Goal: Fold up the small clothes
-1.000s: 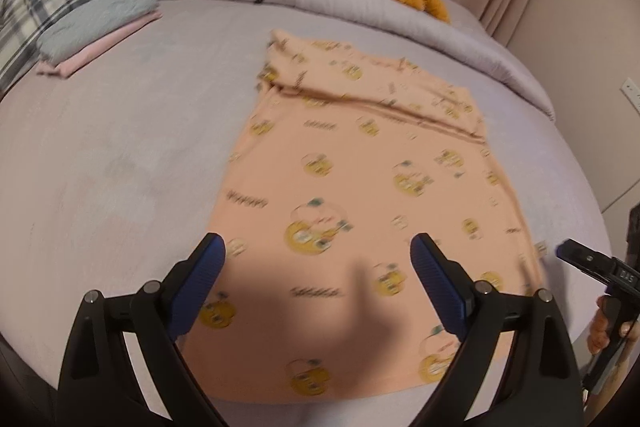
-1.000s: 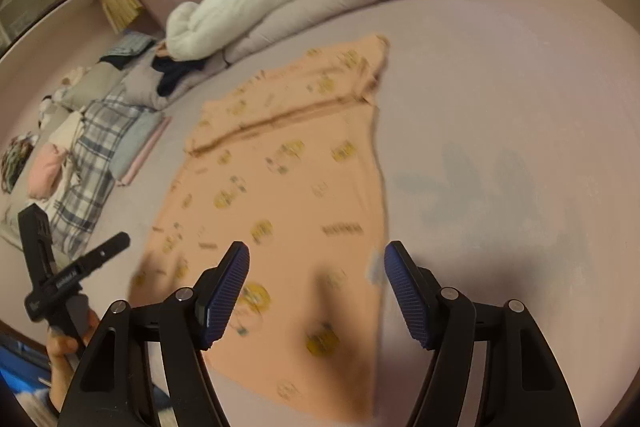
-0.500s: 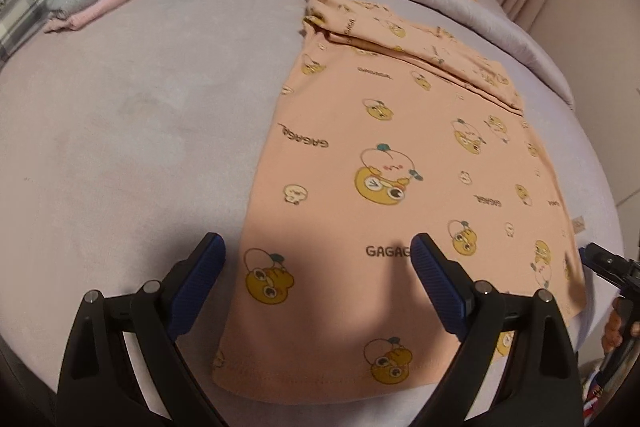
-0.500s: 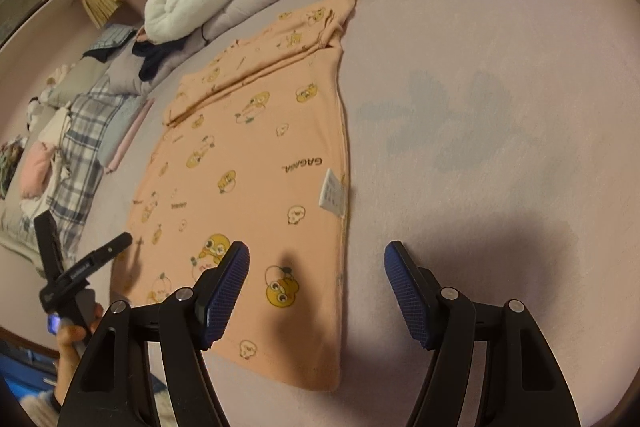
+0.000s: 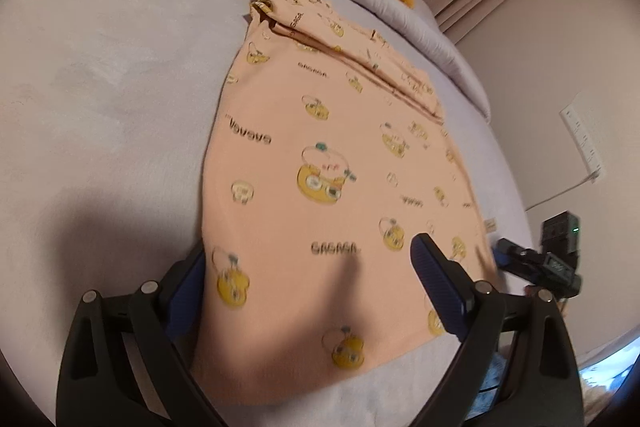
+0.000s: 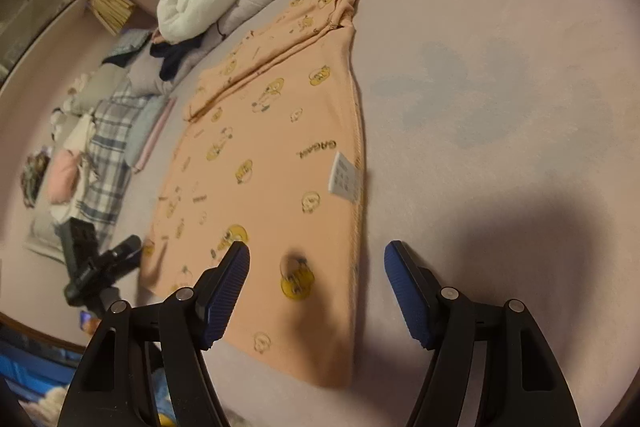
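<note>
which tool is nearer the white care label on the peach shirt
Right. The right tool hangs open over the near corner of the peach shirt, on the edge carrying the white care label. The left tool straddles the opposite near corner, across the shirt's width.

Black two-finger left gripper (image 5: 308, 291) and right gripper (image 6: 316, 285), ribbed blue pads, silver pivot screws, seemingly matte plastic.

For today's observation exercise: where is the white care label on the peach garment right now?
In the right wrist view, the white care label lies flat on the peach garment, just inside its right-hand edge, below the printed word and ahead of the open right gripper.
</note>
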The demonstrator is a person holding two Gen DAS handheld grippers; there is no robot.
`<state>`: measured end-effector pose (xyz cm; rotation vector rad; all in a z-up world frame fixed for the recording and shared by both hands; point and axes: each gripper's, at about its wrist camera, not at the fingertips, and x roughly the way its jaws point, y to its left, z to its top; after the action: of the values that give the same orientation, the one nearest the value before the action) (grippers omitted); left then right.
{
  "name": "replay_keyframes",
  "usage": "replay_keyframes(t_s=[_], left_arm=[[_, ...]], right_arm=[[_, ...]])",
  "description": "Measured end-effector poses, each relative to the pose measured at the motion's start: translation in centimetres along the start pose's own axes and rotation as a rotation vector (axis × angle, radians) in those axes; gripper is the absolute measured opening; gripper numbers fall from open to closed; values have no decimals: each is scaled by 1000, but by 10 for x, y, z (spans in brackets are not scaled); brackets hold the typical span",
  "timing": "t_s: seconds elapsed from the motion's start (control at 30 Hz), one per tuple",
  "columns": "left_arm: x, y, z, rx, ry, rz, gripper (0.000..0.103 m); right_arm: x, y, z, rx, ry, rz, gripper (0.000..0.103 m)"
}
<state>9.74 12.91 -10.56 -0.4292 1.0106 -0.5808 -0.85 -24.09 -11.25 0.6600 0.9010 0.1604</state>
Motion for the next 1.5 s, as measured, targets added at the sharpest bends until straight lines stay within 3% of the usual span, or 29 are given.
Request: replay_keyframes(t_s=[0.2,0.33,0.57,0.67,0.77,0.83,0.9,1.03,1.23,1.3,1.5], left_arm=[[2,5,9,-49,-6,-59,88],[1,-1,-2,-6,23,-62,72],[-2,-15,-25,59,77,-98,69],[2,-21,-32,80,100,-94,58],[7,-17,-26,48,94,-85,35],[12,-10,-22,-2,94,-82,18],[13,-5,-20,-33,89,-77,12],[5,-1,-22,-48,76,-80,10],[-6,5,-23,-67,62,-91,6],[-8,1,-21,-64,45,-98,5],[-22,-19,-7,-38,-34,-223,3]], right_arm=[[14,-2,16,53,-16,83,70],[16,0,17,51,-17,105,70],[9,3,-2,18,39,121,58],[7,6,-13,12,67,143,58],[9,7,-13,12,75,142,58],[12,7,-9,24,81,133,52],[14,6,-7,30,84,120,46],[12,1,-8,27,88,94,27],[11,-8,-11,35,79,110,13],[12,-6,-11,38,71,123,9],[7,6,-1,55,-8,259,7]])
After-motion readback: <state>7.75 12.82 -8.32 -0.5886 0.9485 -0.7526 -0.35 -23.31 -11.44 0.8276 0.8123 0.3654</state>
